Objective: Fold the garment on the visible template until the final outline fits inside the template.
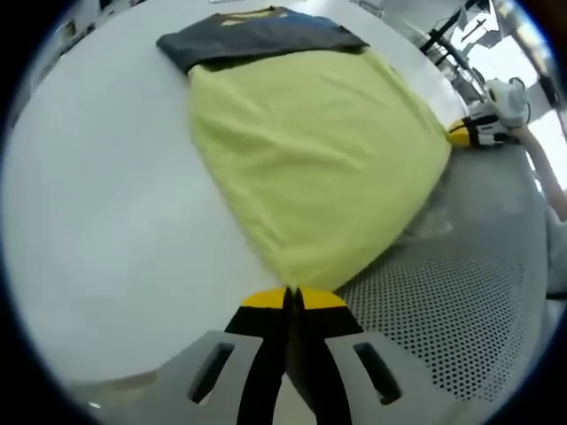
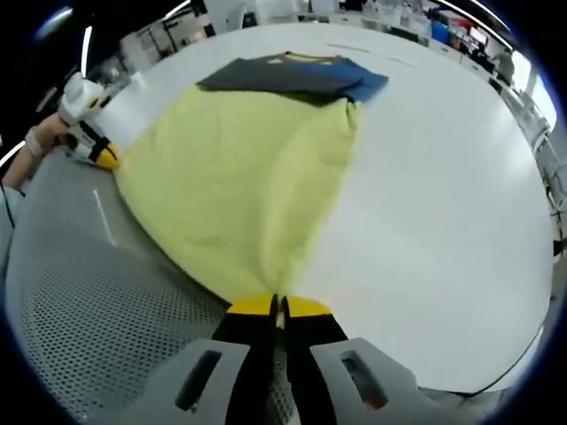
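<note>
Cloth is pinched at both near corners: the left gripper (image 1: 292, 299) and the right gripper (image 2: 276, 305) each have jaws closed on the hem of the yellow garment (image 1: 310, 150), which spreads over the white table (image 1: 97, 221) toward a dark folded garment (image 1: 257, 35) at the far end. No template outline is plain to me (it may lie under the fabric). Risk, as I judge it: uneven lifting would skew the fold, or a thin hem could slip free.
</note>
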Demonstrator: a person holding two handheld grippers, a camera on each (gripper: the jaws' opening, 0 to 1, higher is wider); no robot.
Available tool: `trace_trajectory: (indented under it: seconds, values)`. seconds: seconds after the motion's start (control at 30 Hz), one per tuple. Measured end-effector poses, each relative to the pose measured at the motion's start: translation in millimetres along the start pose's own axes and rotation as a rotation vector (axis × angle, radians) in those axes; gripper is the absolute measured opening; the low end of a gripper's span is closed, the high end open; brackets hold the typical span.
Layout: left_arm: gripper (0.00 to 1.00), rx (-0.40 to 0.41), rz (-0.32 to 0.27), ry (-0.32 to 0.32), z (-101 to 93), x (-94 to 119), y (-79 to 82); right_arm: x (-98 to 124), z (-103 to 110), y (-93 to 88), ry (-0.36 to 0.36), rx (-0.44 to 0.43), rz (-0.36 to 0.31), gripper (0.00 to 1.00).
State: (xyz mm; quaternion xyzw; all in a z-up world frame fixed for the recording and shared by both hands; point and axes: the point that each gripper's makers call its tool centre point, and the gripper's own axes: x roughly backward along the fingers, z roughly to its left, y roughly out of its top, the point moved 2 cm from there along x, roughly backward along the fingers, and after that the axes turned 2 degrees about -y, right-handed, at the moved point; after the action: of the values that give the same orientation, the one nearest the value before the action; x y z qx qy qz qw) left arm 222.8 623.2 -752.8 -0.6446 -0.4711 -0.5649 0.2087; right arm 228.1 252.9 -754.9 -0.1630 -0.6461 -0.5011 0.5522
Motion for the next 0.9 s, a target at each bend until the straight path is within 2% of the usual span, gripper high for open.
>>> trace_trajectory:
  seconds: [0.07,0.2,0.53,0.9]
  values:
    - [0.00,0.008,-0.008,-0.001,0.2,0.2,-0.4,0.5,-1.0,-0.8,0.009,-0.038,-0.009,0.04]
    - [0.00,0.009,-0.002,-0.018,0.3,0.3,-0.8,1.0,-0.6,-1.4,0.028,-0.056,-0.007,0.03]
    - [0.00,0.001,-0.024,-0.009,-1.3,6.8,-2.9,14.0,3.6,-0.1,0.028,-0.035,-0.012,0.03]
    - [0.00,-0.002,-0.077,0.008,-2.9,30.9,3.8,26.3,11.3,6.7,0.037,-0.008,-0.036,0.03]
